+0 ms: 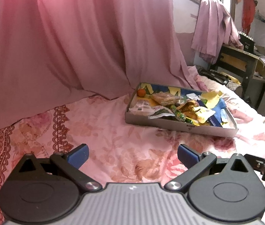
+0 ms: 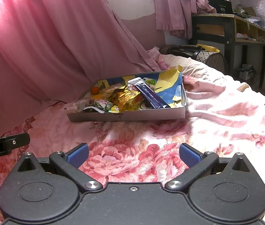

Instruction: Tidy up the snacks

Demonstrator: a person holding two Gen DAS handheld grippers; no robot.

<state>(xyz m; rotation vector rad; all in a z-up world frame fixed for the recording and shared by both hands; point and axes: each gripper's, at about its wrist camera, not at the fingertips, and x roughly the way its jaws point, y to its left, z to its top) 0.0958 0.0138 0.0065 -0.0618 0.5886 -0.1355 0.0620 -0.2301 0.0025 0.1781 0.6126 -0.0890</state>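
left gripper (image 1: 132, 154), right gripper (image 2: 133, 154) released | floral bedspread (image 2: 226, 116) | pink curtain (image 1: 66, 46) behind

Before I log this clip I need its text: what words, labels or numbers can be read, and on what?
"Robot.AI": on the left gripper's black side, seen from the right wrist.
"80": on the black box on the desk.
Snack wrappers in the tray: print too blurred to read.
Mark on the tray's front wall: unreadable.
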